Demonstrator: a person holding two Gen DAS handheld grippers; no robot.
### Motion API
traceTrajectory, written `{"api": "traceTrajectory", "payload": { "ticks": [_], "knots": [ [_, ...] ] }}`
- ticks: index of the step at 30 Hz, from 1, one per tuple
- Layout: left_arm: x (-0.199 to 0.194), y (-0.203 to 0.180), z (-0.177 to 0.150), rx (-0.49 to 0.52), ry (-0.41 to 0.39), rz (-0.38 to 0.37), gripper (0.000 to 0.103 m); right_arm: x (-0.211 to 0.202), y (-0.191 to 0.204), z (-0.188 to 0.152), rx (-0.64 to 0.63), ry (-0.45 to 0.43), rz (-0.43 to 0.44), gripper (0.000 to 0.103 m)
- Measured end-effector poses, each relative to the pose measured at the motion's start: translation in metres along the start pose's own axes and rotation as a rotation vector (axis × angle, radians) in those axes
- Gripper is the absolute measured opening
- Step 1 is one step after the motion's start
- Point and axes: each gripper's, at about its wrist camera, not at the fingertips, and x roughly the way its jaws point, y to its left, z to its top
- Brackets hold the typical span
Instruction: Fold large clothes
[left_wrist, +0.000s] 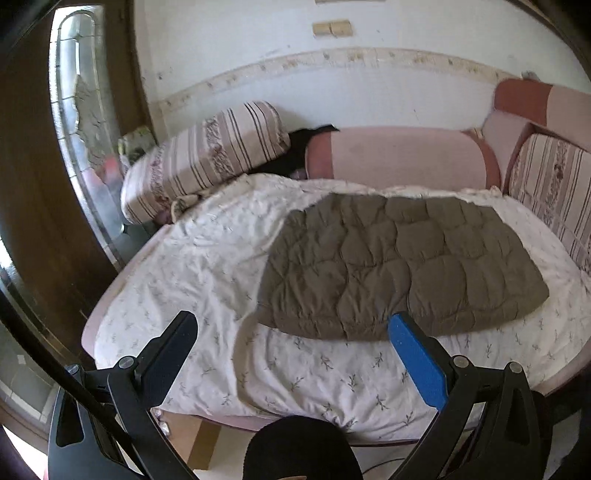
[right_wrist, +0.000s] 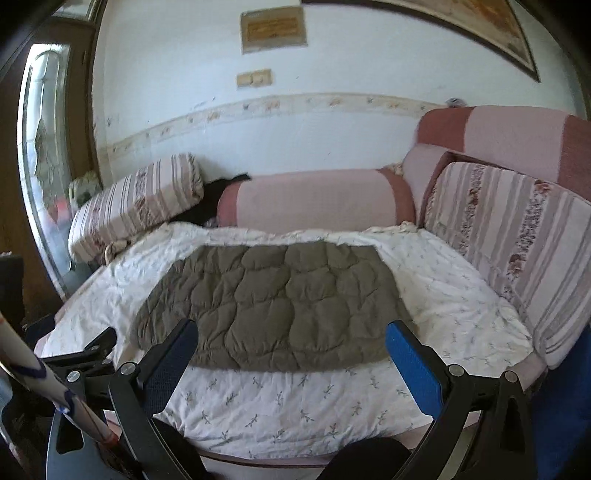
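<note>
An olive-brown quilted garment (left_wrist: 399, 262) (right_wrist: 273, 306) lies flat as a folded rectangle on the white floral bedspread (left_wrist: 207, 266) (right_wrist: 280, 402). My left gripper (left_wrist: 291, 325) is open above the bed's near edge, its blue finger overlapping the garment's near hem in the view, with nothing held. My right gripper (right_wrist: 291, 332) is open too, hovering short of the garment's near edge, fingers wide apart and empty. The left gripper's black frame (right_wrist: 92, 350) shows at the lower left of the right wrist view.
Striped cushions (left_wrist: 207, 155) (right_wrist: 517, 236) and a pink bolster (left_wrist: 399, 155) (right_wrist: 317, 199) line the far and right sides of the bed. A dark cloth (right_wrist: 221, 195) lies between cushion and bolster. A glass door (left_wrist: 85, 140) stands at the left. A dark knee (left_wrist: 303, 450) is below.
</note>
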Motion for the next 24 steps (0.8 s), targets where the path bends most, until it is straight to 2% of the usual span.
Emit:
{"api": "traceTrajectory", "payload": {
  "ticks": [9, 24],
  "knots": [
    [0.031, -0.008, 0.004, 0.031, 0.030, -0.038, 0.103, 0.035, 0.007, 0.004, -0.025, 0.036, -0.023, 0.103],
    [0.052, -0.007, 0.000, 0.036, 0.066, -0.056, 0.103, 0.053, 0.018, -0.001, -0.058, 0.080, -0.034, 0.103]
  ]
}}
